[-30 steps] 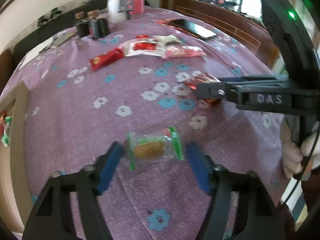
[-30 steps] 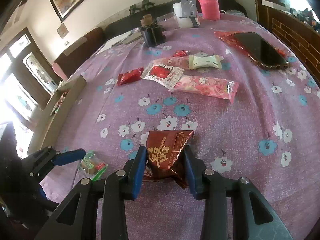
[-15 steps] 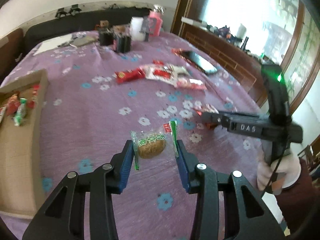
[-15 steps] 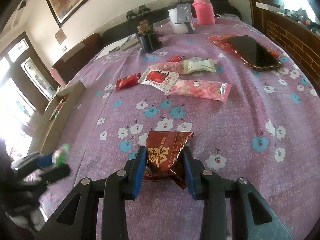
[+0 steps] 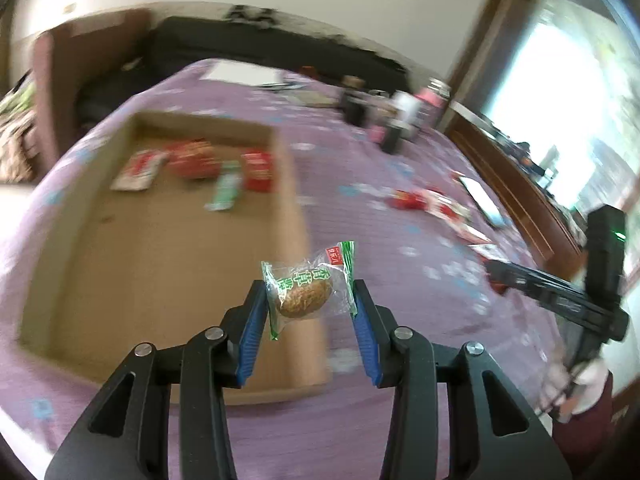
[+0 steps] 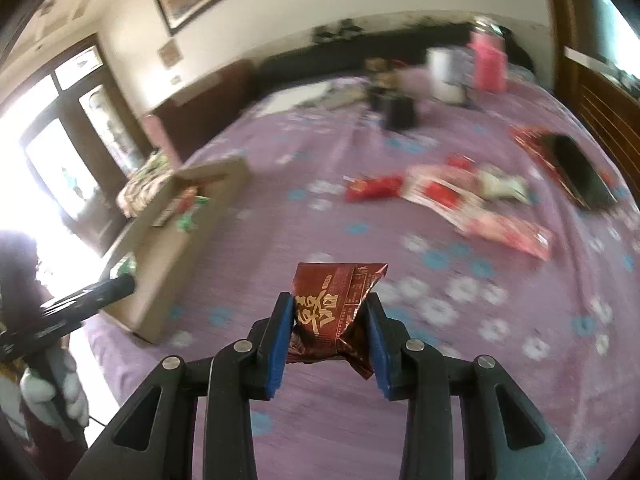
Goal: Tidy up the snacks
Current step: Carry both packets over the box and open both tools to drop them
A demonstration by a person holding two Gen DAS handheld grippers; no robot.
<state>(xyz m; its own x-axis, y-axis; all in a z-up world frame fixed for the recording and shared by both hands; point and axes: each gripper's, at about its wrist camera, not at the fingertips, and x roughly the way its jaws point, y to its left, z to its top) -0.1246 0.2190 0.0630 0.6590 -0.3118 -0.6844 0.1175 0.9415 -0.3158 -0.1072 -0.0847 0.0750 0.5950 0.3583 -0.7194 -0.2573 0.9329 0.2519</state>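
Note:
My left gripper (image 5: 308, 312) is shut on a clear green-edged cake packet (image 5: 306, 286), held in the air above the right edge of an open cardboard box (image 5: 168, 240). The box holds several red and green snacks (image 5: 224, 168). My right gripper (image 6: 330, 320) is shut on a dark red snack packet (image 6: 334, 304), lifted above the purple cloth. In the right wrist view the box (image 6: 168, 248) lies at the left and the left gripper (image 6: 80, 300) reaches over it. The right gripper shows at the right of the left wrist view (image 5: 500, 276).
Loose red and pink snack packets (image 6: 460, 200) lie mid-table on the flowered purple cloth (image 6: 480, 340). A black phone on a red tray (image 6: 572, 168) lies at the right. Dark jars (image 6: 396, 108), a white cup (image 6: 444, 76) and a pink bottle (image 6: 488, 64) stand at the back.
My left gripper closed on the cake packet, lifted it and swung left over the box. My right gripper lifted the dark red packet off the cloth and turned left.

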